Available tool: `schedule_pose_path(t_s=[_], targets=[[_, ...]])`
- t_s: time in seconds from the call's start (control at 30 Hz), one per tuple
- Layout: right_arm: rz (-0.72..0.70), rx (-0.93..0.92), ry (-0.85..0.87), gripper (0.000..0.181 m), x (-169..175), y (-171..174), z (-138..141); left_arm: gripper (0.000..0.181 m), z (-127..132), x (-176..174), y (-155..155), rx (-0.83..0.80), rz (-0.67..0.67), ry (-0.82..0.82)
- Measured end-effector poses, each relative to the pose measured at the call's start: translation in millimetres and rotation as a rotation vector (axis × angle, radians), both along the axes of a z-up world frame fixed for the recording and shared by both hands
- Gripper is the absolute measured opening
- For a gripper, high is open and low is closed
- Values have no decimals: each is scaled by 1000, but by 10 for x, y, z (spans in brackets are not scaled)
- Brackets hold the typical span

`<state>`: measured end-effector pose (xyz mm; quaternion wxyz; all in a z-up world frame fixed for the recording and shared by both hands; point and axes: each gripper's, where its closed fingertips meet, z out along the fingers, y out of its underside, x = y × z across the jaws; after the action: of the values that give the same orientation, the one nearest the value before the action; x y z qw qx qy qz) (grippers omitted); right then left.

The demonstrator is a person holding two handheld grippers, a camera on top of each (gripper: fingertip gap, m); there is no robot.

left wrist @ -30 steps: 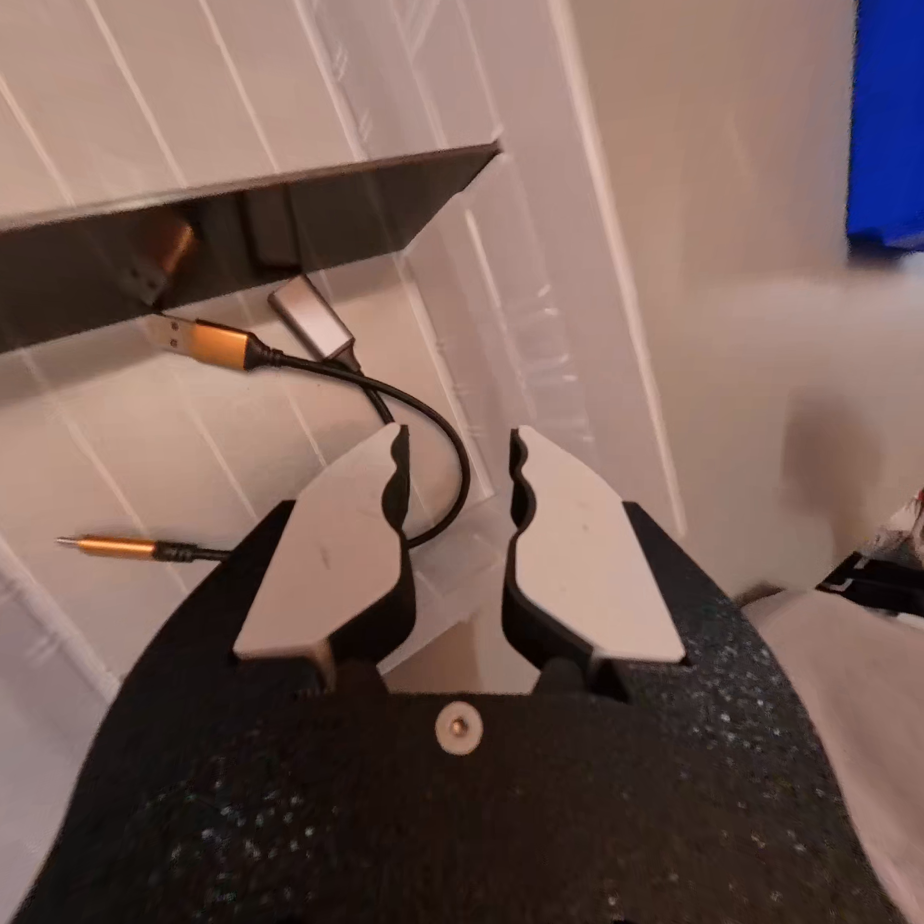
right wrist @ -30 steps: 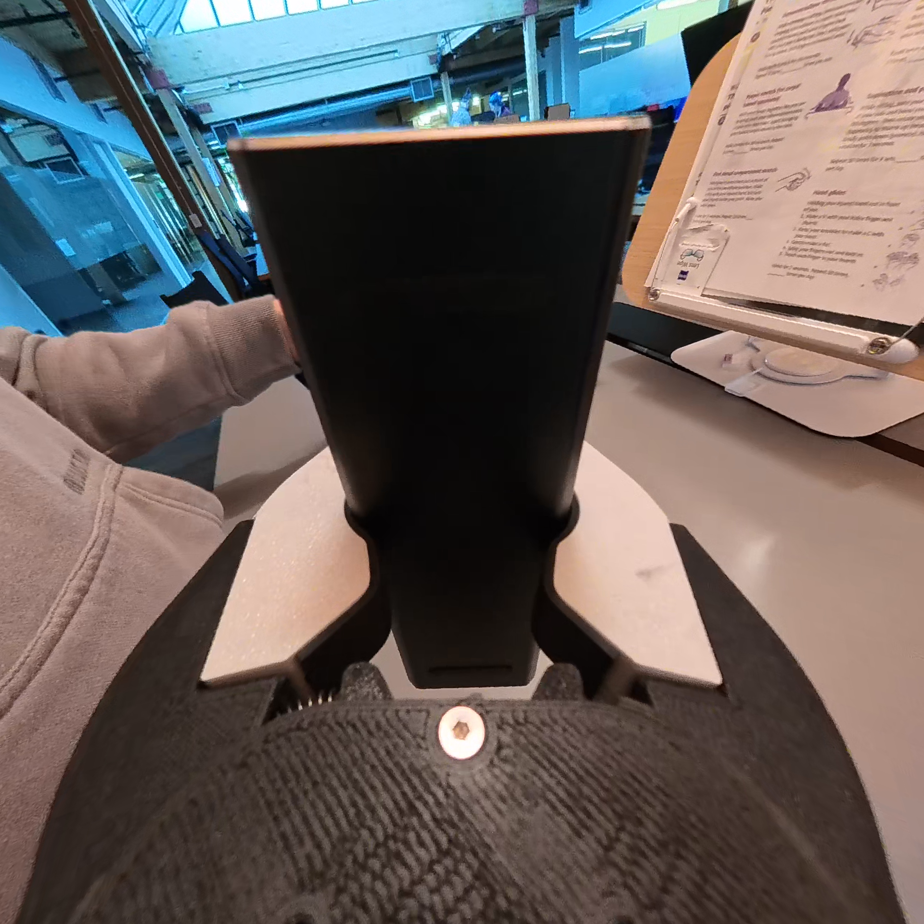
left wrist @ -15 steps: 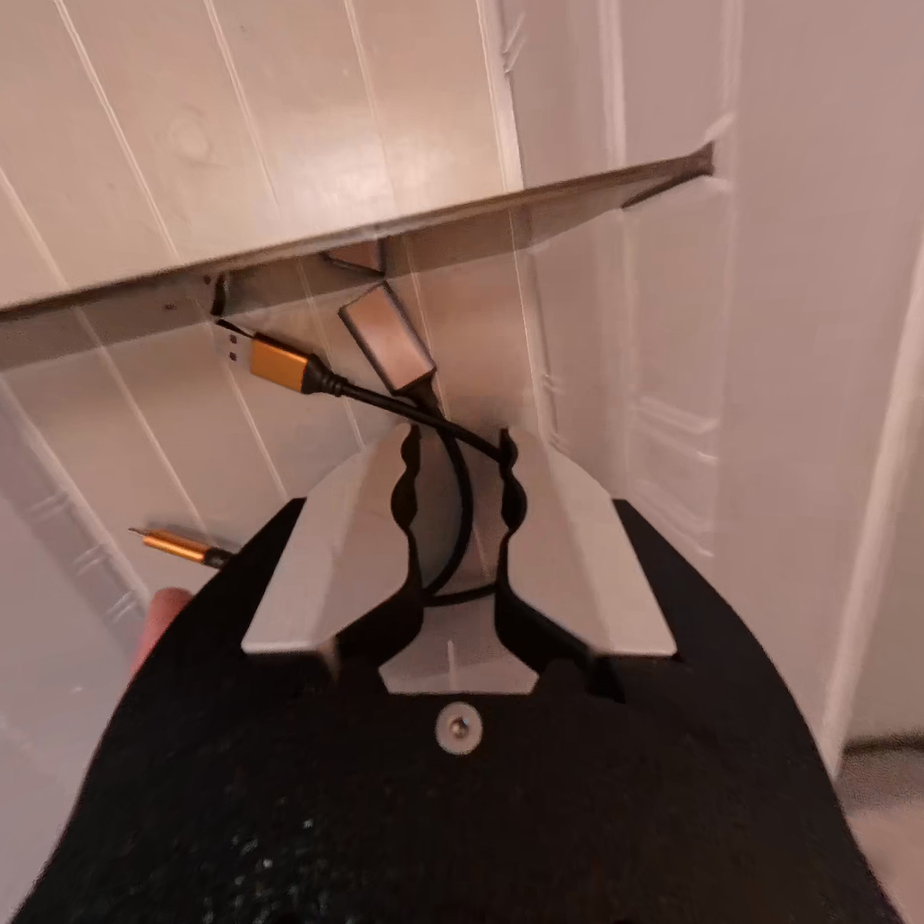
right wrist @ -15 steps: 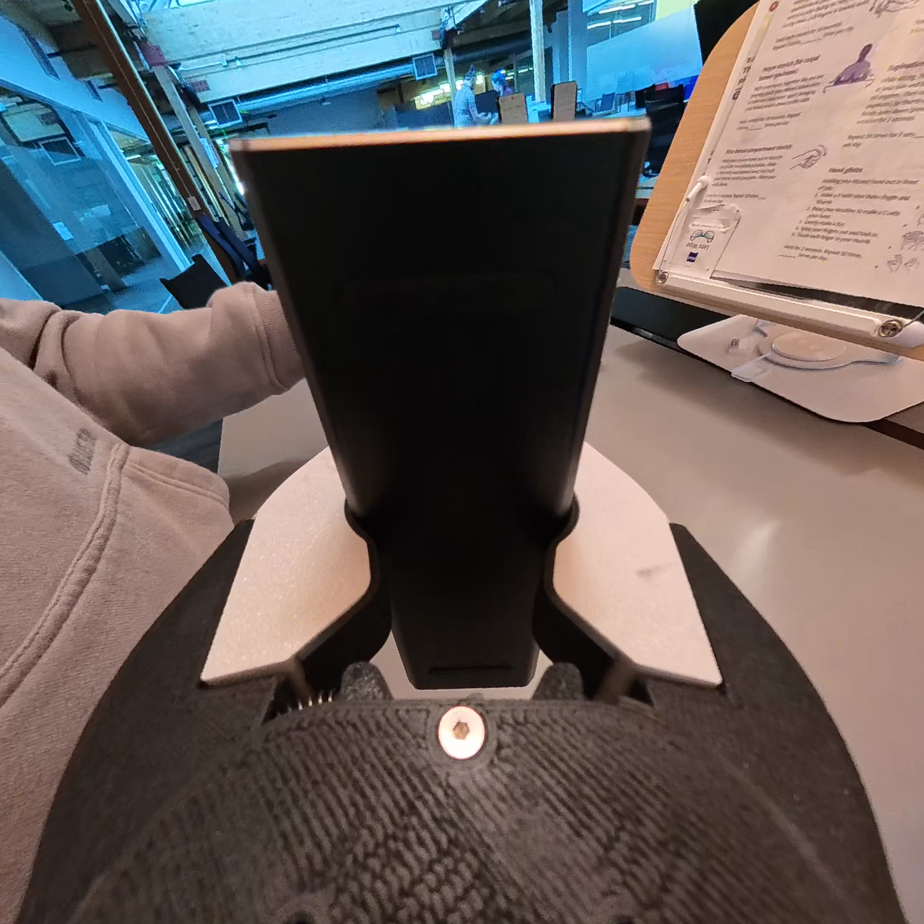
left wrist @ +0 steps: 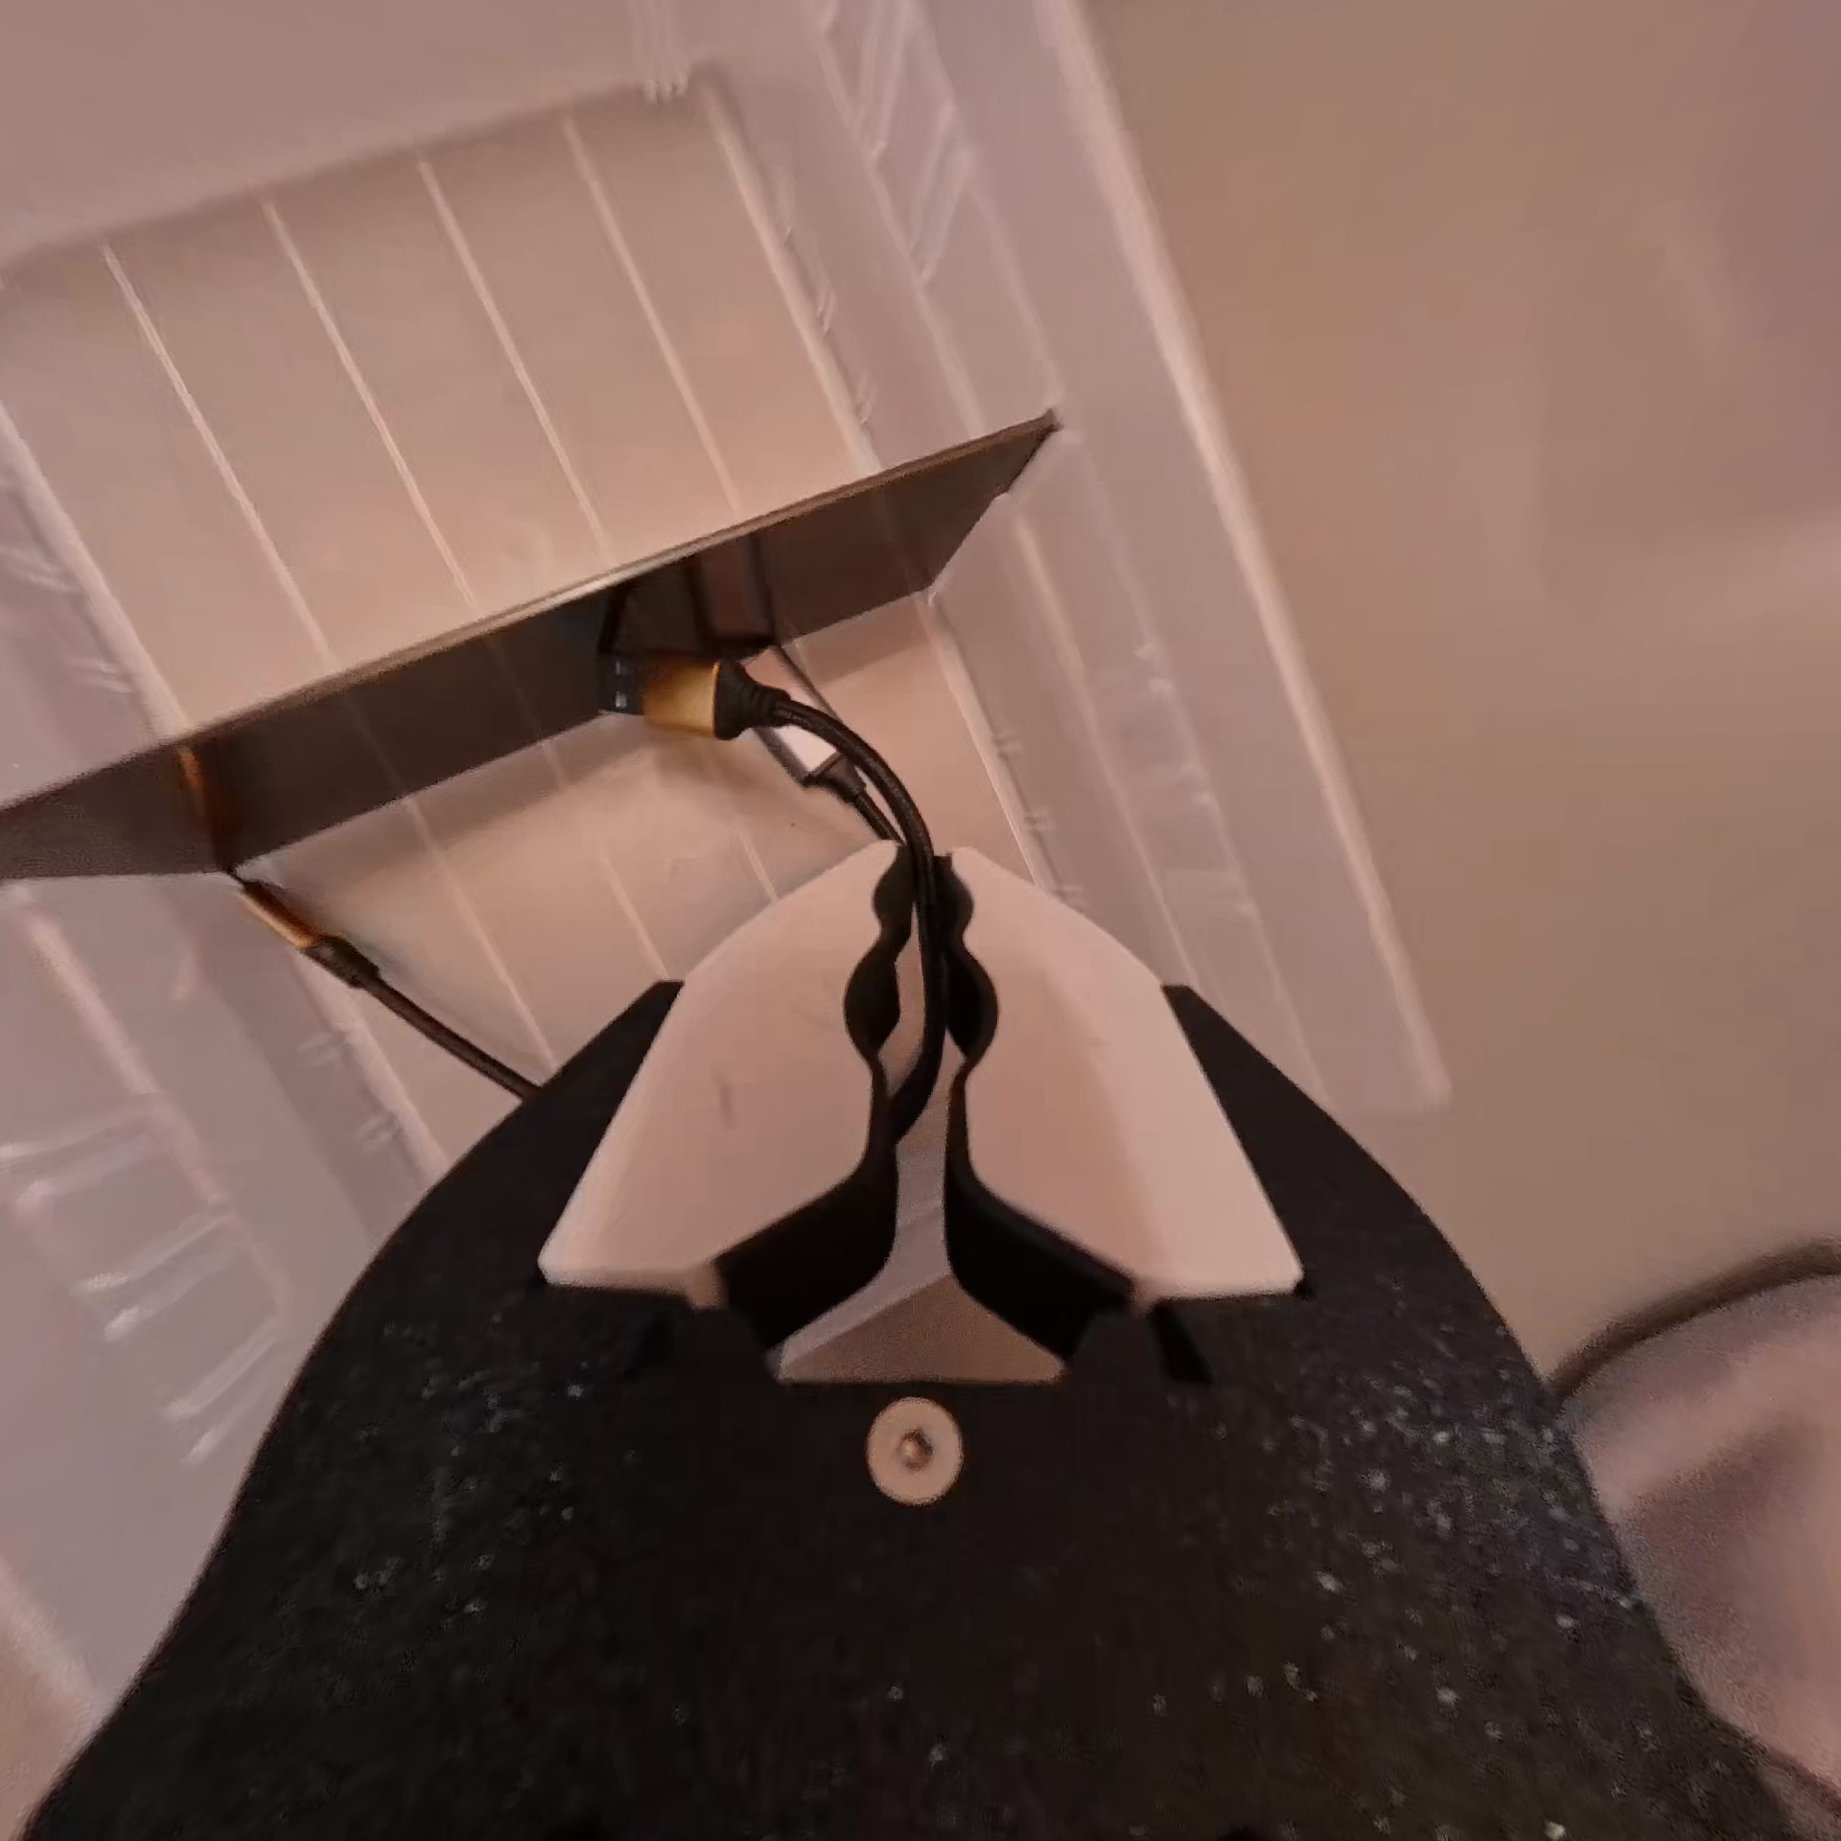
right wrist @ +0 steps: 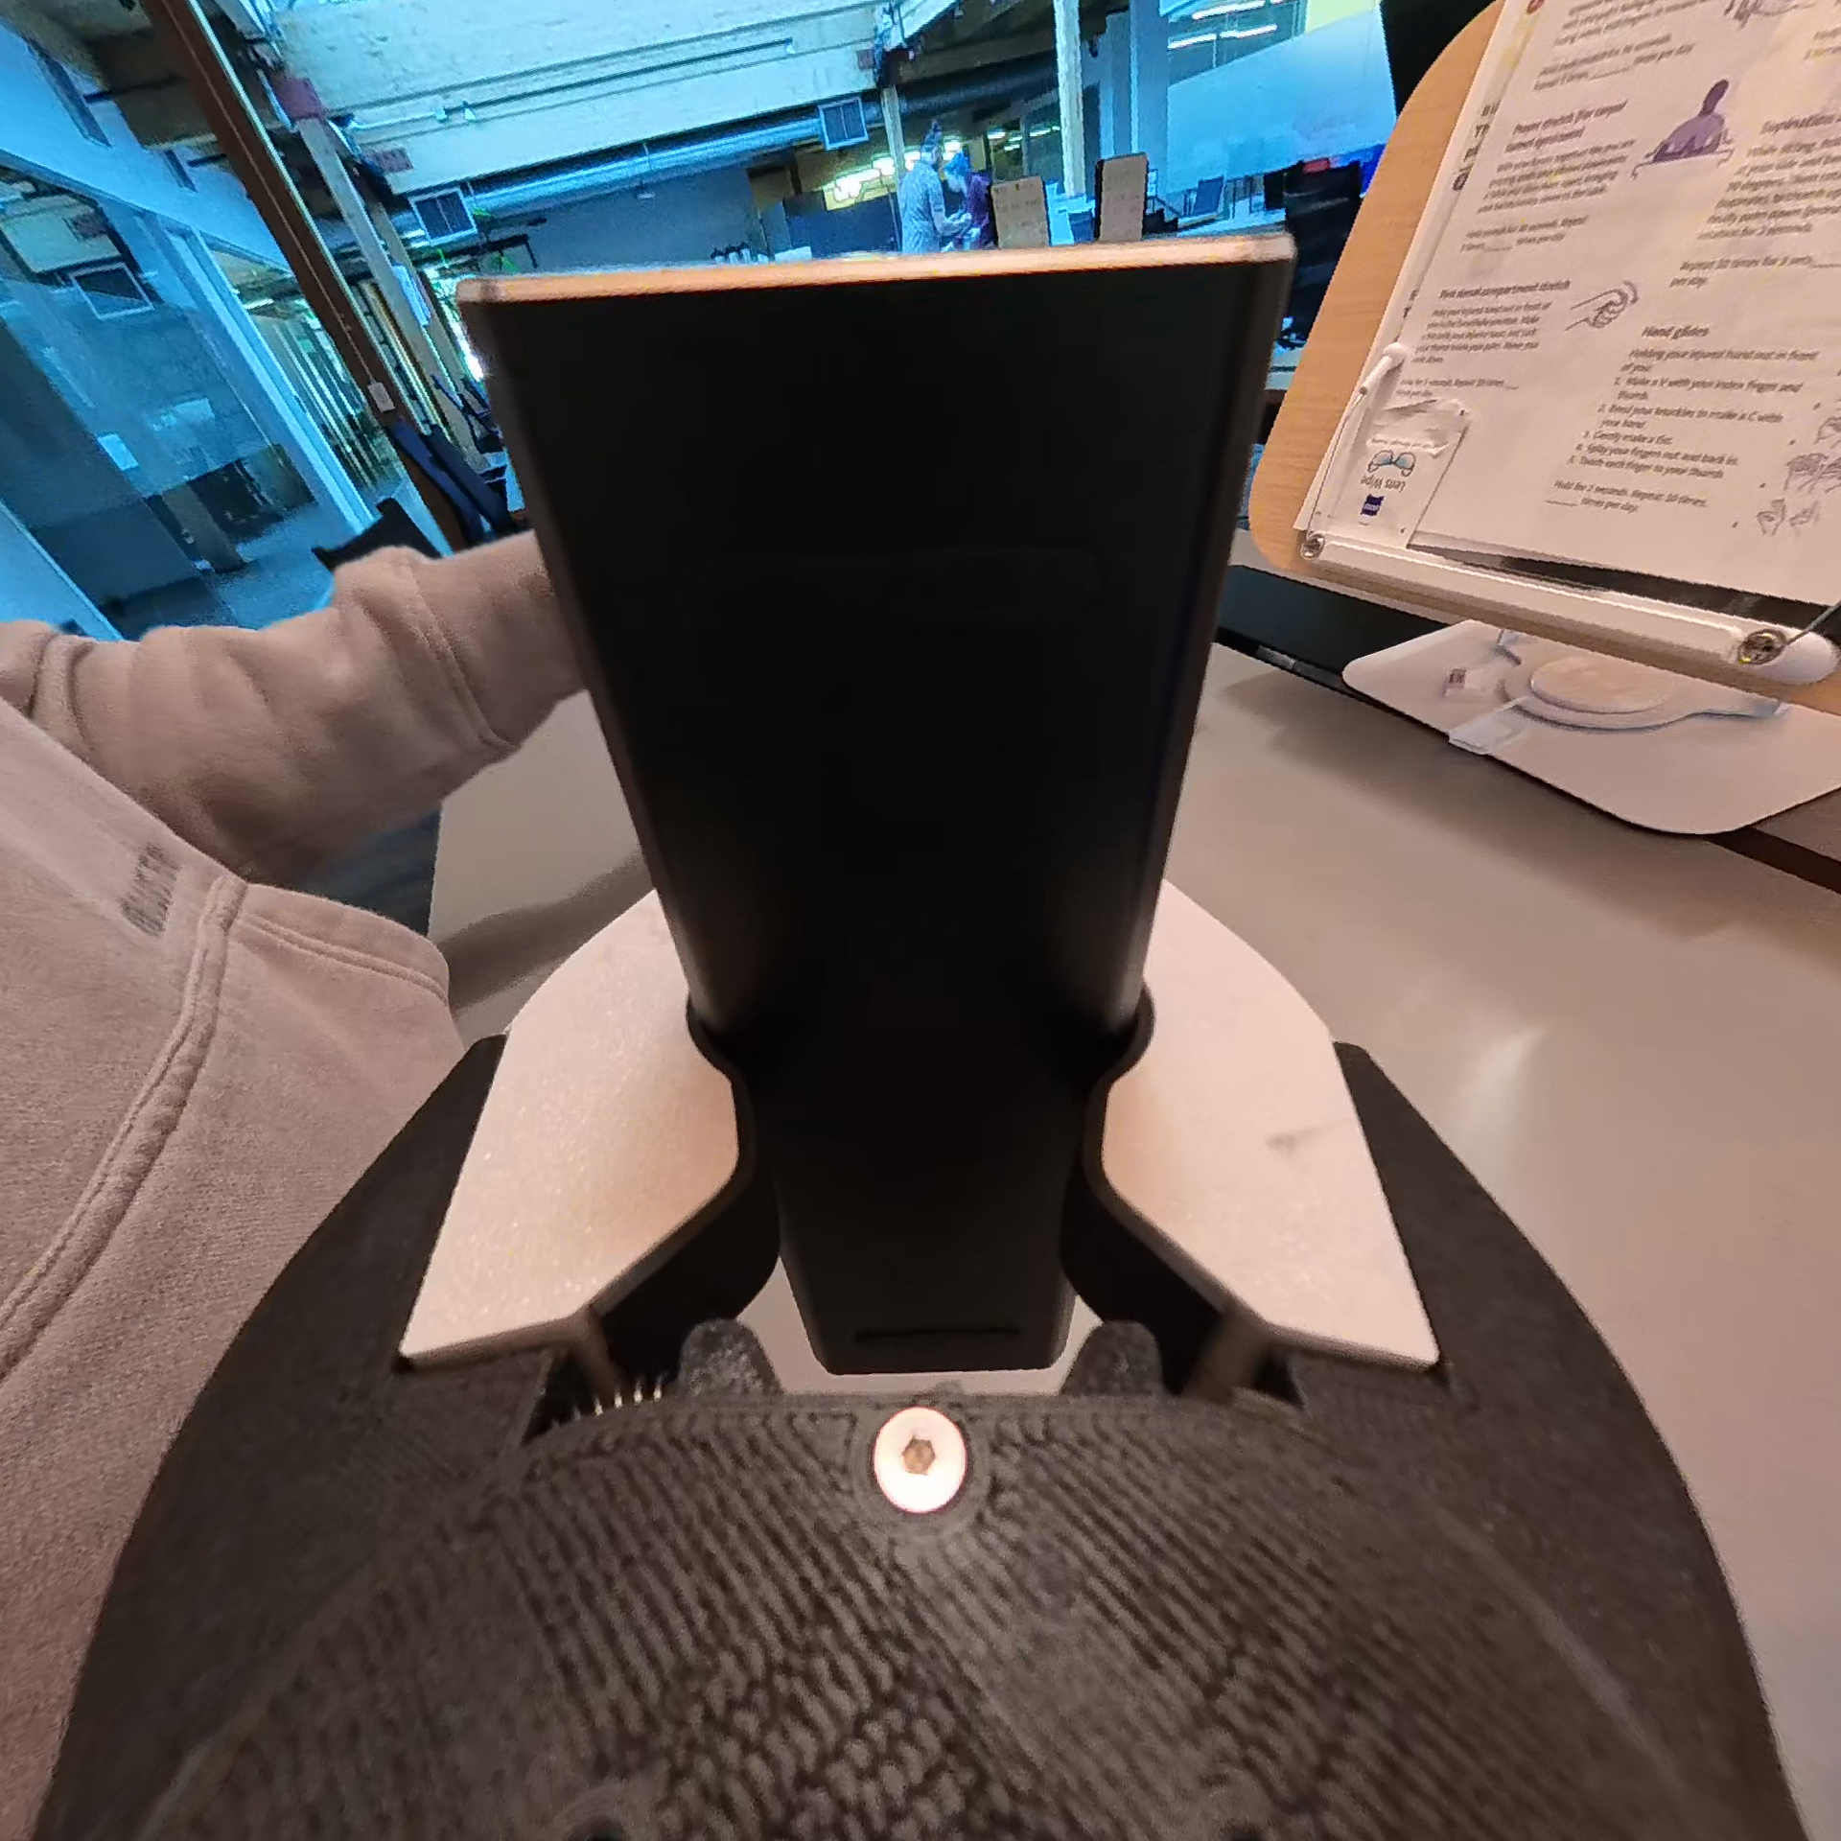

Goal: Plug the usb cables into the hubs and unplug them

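Note:
In the right wrist view my right gripper (right wrist: pixel 917 1006) is shut on a black flat hub (right wrist: pixel 877 648) and holds it upright. In the left wrist view the same hub (left wrist: pixel 448 717) shows edge-on as a dark slab. My left gripper (left wrist: pixel 921 859) is shut on a black usb cable (left wrist: pixel 897 797). The cable's gold plug (left wrist: pixel 682 697) has its metal tip against the hub's side; I cannot tell if it is inserted. A silver plug (left wrist: pixel 809 769) hangs just behind the cable. A second gold connector (left wrist: pixel 284 921) dangles at the lower left.
A person's beige sleeve (right wrist: pixel 299 687) reaches behind the hub on the left. A document stand with printed pages (right wrist: pixel 1594 349) sits on the grey table (right wrist: pixel 1494 996) at the right. A white ribbed bin (left wrist: pixel 448 349) fills the left wrist view's background.
My left gripper has closed on the black cable. The gold plug has moved from hanging free below the hub to its side edge. The right gripper keeps holding the hub.

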<state>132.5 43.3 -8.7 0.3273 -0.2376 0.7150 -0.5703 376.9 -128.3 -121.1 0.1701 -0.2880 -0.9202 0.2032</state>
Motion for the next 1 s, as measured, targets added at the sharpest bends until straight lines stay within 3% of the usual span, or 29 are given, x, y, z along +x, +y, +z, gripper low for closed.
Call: schedule_pose_path(t_s=[0.03, 0.13, 0.2, 0.27, 0.33, 0.4, 0.5, 0.6, 0.73, 1.0], targets=[[1, 0, 0, 73, -5, -1, 1, 3, 102, 9, 19, -32, -38, 8], [-1, -7, 4, 73, -12, -8, 12, 2, 519, -67, 133, -156, -181, 78], [-1, -11, 4, 73, -16, -4, 27, 2, 937, -241, 263, -333, -335, 138], [-3, -17, 4, 73, -33, -7, 43, 3, 1202, -455, 486, -486, -551, 157], [-9, -33, -4, 73, -61, -13, 74, 3, 1297, -731, 780, -603, -783, 218], [-15, -47, -20, 73, -99, -10, 108, 3, 1207, -992, 1088, -693, -992, 274], [-22, -57, -25, 73, -146, 28, 125, 2, 947, -1344, 1425, -825, -1157, 347], [-30, -57, -11, 73, -160, 88, 101, 2, 683, -1587, 1646, -824, -1201, 437], [-35, -47, 24, 73, -175, 174, 37, 2, 516, -1746, 1858, -738, -1214, 591], [-30, -48, 3, 73, -193, 232, 9, 2, 58, -1703, 1924, -588, -1308, 531]])
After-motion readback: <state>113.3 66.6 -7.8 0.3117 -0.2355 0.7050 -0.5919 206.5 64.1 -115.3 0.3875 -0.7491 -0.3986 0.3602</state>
